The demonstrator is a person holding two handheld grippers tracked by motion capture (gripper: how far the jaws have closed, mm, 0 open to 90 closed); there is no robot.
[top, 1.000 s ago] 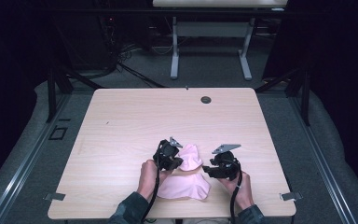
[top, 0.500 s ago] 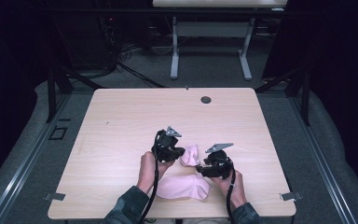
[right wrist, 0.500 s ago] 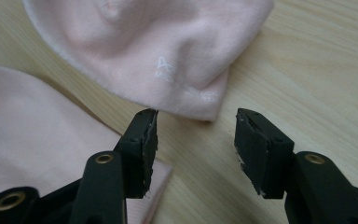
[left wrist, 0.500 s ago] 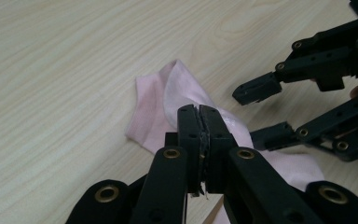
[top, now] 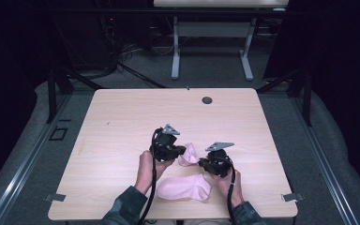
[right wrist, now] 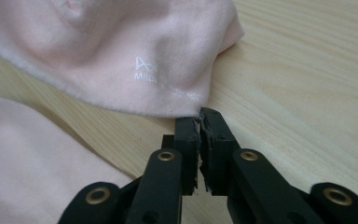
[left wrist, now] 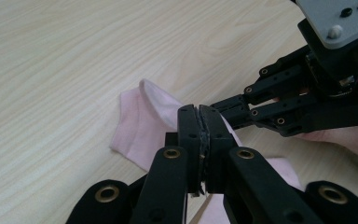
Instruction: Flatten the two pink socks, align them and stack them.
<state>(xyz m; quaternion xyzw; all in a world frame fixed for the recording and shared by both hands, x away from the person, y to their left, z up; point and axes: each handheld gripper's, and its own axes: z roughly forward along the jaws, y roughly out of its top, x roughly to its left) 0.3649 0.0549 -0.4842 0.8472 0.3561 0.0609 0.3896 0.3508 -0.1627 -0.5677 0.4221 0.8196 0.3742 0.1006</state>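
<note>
2 pink socks at the table's point(top: 122, 122) near edge. Left gripper point(left wrist: 199, 122) and right gripper point(right wrist: 199, 122), whose jaws have just been closing, each clamp a hem of the far sock point(right wrist: 135, 51), lifting it to spread; near sock point(top: 185, 187) lies flat.

Two socks on the table point(top: 122, 122), near edge, right of centre. Far sock point(top: 188, 153) between left claw point(top: 180, 151) and right claw point(top: 201, 162). Near sock point(top: 185, 187) flat, just nearer, between the forearms. Round grommet point(top: 207, 100) far, right of centre.
</note>
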